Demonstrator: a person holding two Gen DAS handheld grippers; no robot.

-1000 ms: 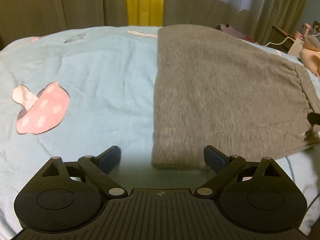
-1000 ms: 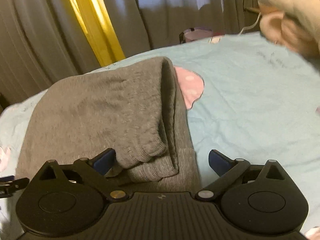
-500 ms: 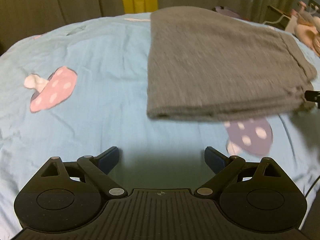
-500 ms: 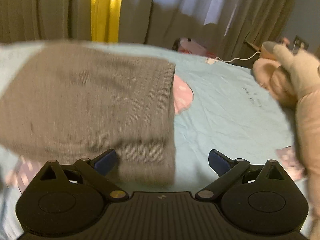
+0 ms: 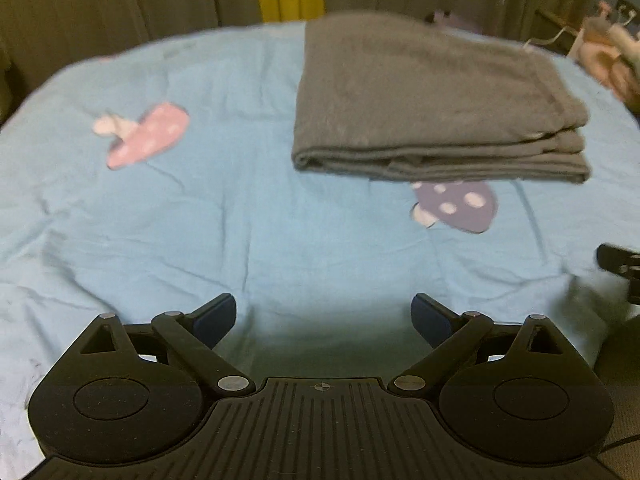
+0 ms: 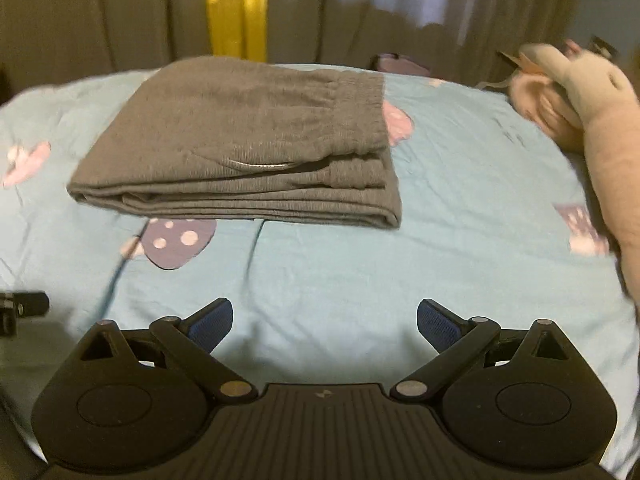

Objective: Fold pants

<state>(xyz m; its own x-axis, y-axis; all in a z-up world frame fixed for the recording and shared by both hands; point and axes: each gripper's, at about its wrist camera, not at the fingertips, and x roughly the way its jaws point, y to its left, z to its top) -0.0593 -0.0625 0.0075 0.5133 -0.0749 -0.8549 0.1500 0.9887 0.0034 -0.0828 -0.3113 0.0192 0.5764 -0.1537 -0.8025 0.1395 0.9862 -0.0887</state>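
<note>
Drawn curtains (image 6: 120, 8) behind, and a light blue bed sheet (image 5: 240, 220) dotted with mushroom prints fills the bed, with the grey pants (image 5: 432, 100) lying folded in a flat stack at about one o'clock from the left tool (image 5: 323, 320) and eleven o'clock from the right tool (image 6: 325, 322). Both tools hang spread wide and empty, well apart from the cloth. The fold looks done; my worry is the loose top layer, which a careless tool pass could drag open.

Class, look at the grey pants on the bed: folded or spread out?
Folded. The grey pants lie as a compact stack, layered edges showing along the near side.
</note>
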